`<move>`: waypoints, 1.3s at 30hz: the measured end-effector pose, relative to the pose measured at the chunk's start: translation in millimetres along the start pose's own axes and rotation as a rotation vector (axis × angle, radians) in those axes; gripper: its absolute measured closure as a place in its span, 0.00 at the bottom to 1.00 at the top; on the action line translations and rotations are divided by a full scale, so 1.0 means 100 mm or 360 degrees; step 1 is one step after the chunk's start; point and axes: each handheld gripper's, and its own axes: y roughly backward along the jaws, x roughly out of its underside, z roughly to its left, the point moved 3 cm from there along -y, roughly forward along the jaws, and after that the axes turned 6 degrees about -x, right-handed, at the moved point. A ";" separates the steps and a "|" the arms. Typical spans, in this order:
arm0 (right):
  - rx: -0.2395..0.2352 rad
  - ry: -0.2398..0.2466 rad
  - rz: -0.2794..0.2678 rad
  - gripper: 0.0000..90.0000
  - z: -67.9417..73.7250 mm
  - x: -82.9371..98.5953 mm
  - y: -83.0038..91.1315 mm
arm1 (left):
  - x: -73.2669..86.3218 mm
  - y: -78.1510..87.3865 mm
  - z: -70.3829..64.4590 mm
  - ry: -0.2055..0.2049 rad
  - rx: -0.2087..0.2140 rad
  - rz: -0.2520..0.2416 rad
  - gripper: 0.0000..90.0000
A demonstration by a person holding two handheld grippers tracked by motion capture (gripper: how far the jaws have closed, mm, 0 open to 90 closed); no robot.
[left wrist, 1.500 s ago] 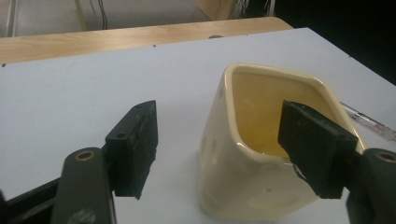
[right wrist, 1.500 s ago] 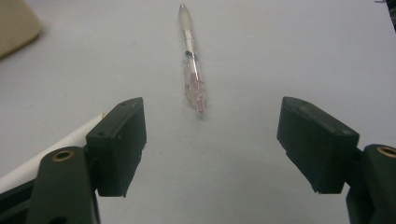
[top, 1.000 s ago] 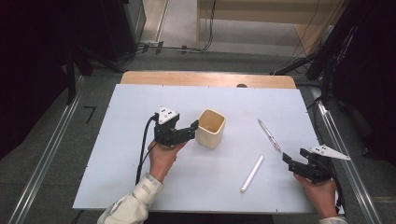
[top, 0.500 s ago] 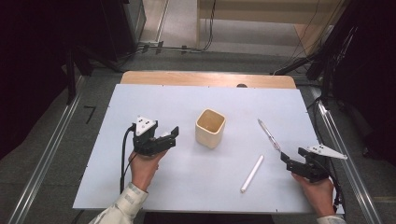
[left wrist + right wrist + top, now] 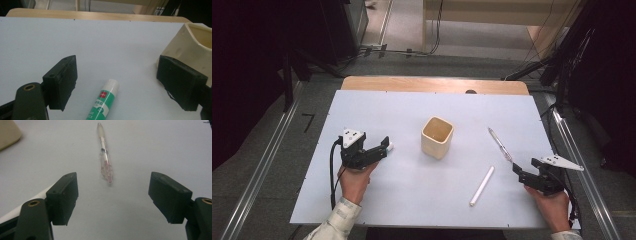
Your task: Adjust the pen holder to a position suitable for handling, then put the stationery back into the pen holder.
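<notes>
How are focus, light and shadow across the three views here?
High view: even light on the white table, dark surround, slightly soft; the pen reads thin. Left gripper view: glue stick label sharp, the near tool pads a bit soft, cup edge soft. Right gripper view: pen mildly blurred, faint shadows, no glare.

Wide bare board is lying along the table's (image 5: 377, 107) left and far edges; the cup (image 5: 437, 137) is standing mid-table, pen (image 5: 500, 144) and white stick (image 5: 481, 185) are blocking the right side.

Green-and-white glue stick (image 5: 103, 102) lies flat on the table, capped
</notes>
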 end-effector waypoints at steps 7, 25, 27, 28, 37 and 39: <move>-0.0003 0.0004 -0.0001 0.25 0.00 0.00 0.01 | 0.01 -0.01 0.02 0.0001 -0.0021 0.0006 0.20; 0.0005 -0.0004 -0.0010 0.25 -0.02 0.00 0.01 | 0.08 0.09 0.06 0.0002 -0.0025 -0.0009 0.17; 0.0000 0.0004 -0.0013 0.26 -0.01 -0.01 0.01 | 0.10 0.11 0.08 0.0009 -0.0032 -0.0009 0.17; -0.0009 0.0016 -0.0008 0.26 0.00 -0.01 -0.01 | 0.11 0.13 0.09 0.0006 -0.0036 -0.0007 0.17; -0.0018 0.0034 0.0022 0.27 0.03 -0.05 -0.09 | 0.17 0.23 0.18 0.0014 -0.0057 -0.0018 0.17; -0.0023 0.0049 0.0025 0.28 0.03 -0.05 -0.12 | 0.18 0.24 0.19 0.0017 -0.0063 -0.0015 0.17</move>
